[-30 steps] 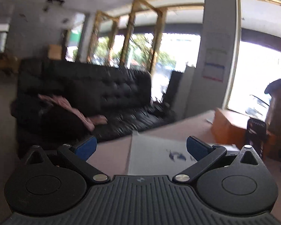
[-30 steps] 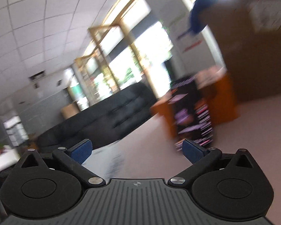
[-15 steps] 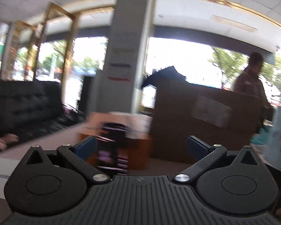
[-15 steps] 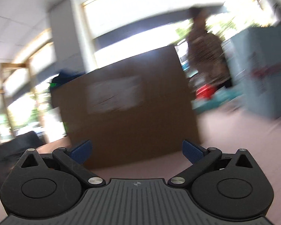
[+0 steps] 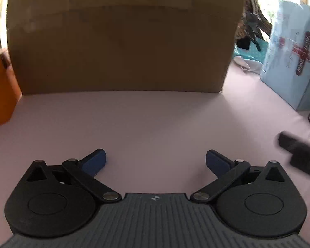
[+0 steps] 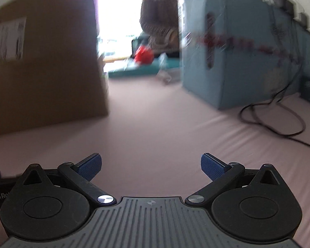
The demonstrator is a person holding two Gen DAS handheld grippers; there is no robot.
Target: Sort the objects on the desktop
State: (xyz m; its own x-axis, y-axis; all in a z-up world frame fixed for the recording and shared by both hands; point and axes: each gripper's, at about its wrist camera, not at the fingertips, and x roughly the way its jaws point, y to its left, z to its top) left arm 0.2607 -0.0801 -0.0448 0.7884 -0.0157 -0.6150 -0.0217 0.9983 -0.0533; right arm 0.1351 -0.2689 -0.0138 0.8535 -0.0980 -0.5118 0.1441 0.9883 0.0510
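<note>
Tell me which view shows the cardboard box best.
The left wrist view: the cardboard box sits square ahead, its front face sharp and almost whole, with a label at the top edge. The right wrist view shows the box only at its left side, at an angle, cut off and blurred.

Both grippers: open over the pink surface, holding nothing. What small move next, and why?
Probably steady both views. The left gripper and right gripper hang open and empty over bare pink cloth; the right view is blurred, and only a cardboard box and cable show.
</note>
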